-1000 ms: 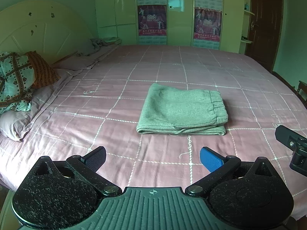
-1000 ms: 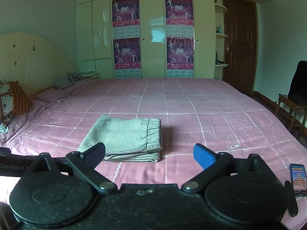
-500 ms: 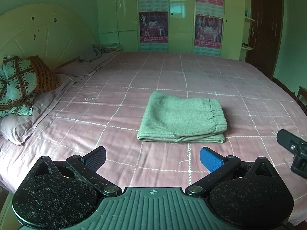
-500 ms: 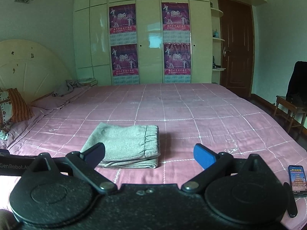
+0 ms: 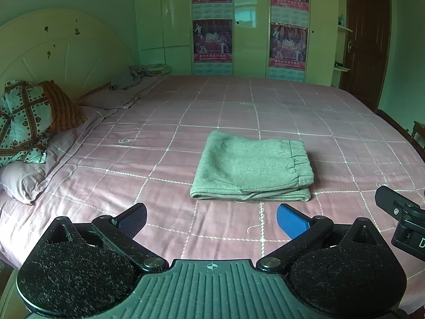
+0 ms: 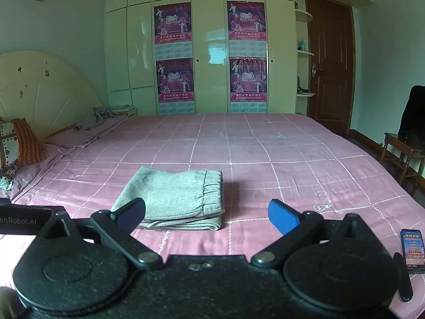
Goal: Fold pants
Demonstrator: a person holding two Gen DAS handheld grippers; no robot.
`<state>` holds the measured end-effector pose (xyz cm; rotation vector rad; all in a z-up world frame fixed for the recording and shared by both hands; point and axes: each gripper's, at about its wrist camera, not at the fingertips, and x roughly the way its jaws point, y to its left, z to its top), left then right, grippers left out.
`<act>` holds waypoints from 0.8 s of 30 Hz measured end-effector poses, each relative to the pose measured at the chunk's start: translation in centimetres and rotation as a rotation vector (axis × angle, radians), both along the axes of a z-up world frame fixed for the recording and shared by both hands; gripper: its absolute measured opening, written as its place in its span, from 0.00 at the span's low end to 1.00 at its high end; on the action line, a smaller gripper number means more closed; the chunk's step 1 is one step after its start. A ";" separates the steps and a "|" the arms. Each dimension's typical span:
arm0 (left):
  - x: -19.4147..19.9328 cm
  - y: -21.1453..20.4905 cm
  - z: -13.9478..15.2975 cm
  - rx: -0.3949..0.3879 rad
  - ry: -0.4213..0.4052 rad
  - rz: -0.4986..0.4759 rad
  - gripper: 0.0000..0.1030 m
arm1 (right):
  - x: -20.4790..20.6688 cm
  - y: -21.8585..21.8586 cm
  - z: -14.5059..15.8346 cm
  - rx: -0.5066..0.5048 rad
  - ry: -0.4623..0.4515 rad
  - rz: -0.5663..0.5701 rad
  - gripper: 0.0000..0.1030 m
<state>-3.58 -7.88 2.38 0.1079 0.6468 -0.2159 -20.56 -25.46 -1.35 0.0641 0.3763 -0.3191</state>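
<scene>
While both grippers hang above the near edge of the bed, the pants lie folded into a compact grey rectangle on the pink checked sheet, roughly mid-bed and well apart from either tool. Their elastic waistband faces right, and the stacked layers show along the near edge, with a thin drawstring end poking out beneath.

The left gripper is released, its jaws spread wide with nothing between them but sheet; one finger pad is black, the other blue. The pants sit ahead of it and slightly right. At the right edge of this view a black part of the other tool shows.

The right gripper is likewise released and empty. From its camera the pants lie ahead and to the left, the black left finger overlapping their near corner in view only, not touching.

A phone with a lit screen rests on the sheet at the near right. Patterned pillows lean by the headboard on the left. Wardrobe doors carrying posters fill the far wall, beside a brown door, and a wooden chair stands at the right.
</scene>
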 end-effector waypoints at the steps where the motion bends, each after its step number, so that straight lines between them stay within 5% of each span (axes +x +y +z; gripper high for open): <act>1: 0.0 -0.1 0.0 0.000 0.001 0.001 1.00 | 0.0 0.0 0.0 0.001 0.000 0.000 0.96; 24: 0.2 -0.6 -0.1 0.006 0.001 0.003 1.00 | 0.4 0.0 -0.7 0.008 0.017 0.000 0.97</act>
